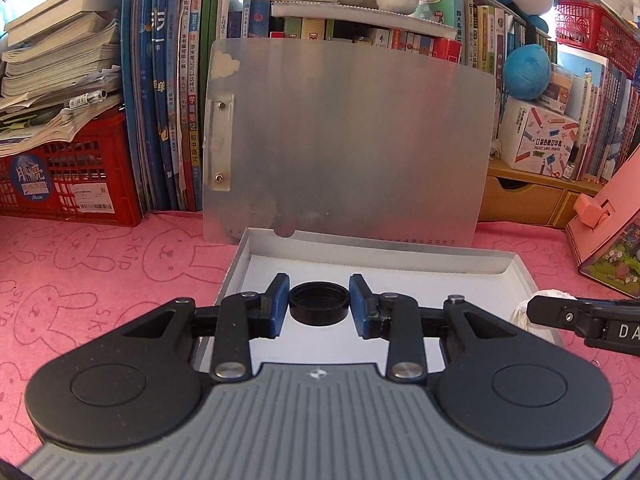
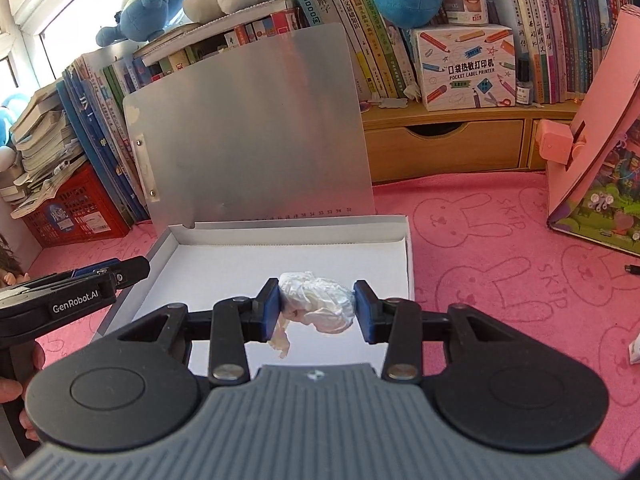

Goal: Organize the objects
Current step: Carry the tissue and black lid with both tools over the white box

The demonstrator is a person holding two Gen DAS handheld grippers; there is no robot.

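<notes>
Both grippers hang over the shallow white cardboard box (image 2: pixel 404 236) that lies open on the pink rabbit-print cloth (image 2: pixel 500 248), its floor bare so far; nothing has been set down in it yet, so I judge the sorting to be at the point of delivery, with the release of both items left to do. The left gripper (image 1: pixel 319 304) is clamped on a small black round cap (image 1: pixel 319 306), carried above the near left part of the box; the right gripper (image 2: pixel 316 304) is clamped on a crumpled white wad of tissue (image 2: pixel 320 304), carried above the near right part, a loose tail hanging from it. A metal clipboard (image 1: pixel 352 140) stands propped at the far edge, against the books.

Writing that reads: "SKIP" repeated across the cloth; "GenRobot.AI" on the left gripper's side as the right camera sees it; "POCKET LABEL PRINTER" on the white carton (image 2: pixel 468 68) on the wooden drawer unit (image 2: pixel 444 148); Chinese titles on the book spines (image 1: pixel 192 92), mostly too small for me to make out.
</notes>
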